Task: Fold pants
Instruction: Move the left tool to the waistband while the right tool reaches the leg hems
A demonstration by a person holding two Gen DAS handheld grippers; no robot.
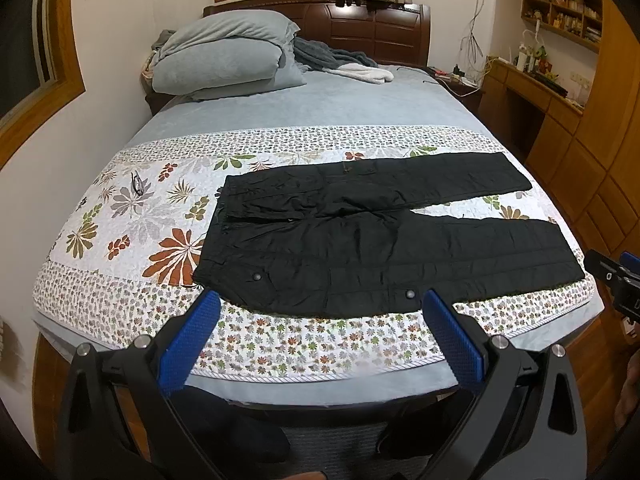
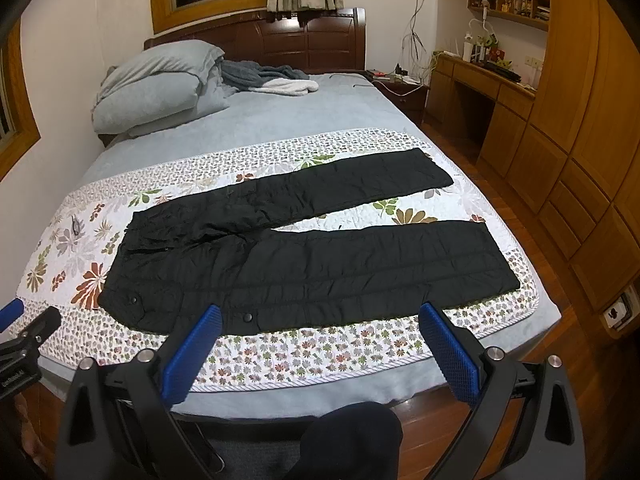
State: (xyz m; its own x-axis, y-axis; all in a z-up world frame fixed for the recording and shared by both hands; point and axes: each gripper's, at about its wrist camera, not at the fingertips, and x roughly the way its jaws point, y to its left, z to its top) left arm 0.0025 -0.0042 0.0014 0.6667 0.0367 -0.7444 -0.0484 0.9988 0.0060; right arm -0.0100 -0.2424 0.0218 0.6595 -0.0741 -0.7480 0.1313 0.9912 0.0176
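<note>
Black quilted pants (image 1: 360,236) lie flat across the foot of the bed, waist to the left and both legs spread apart toward the right; the same pants (image 2: 304,264) fill the middle of the right wrist view. My left gripper (image 1: 320,300) hovers open over the near edge of the floral quilt, its blue pads (image 1: 188,344) wide apart and empty, just short of the pants' near hem. My right gripper (image 2: 320,314) is likewise open and empty, held before the near leg. Each gripper shows at the other view's edge.
The floral quilt (image 1: 132,216) covers a grey-sheeted bed (image 1: 320,104). Folded grey bedding (image 1: 224,56) and loose clothes sit by the wooden headboard. A desk and wooden cabinets (image 2: 568,168) stand to the right over wood floor. Dark glasses (image 1: 137,184) lie on the quilt's left.
</note>
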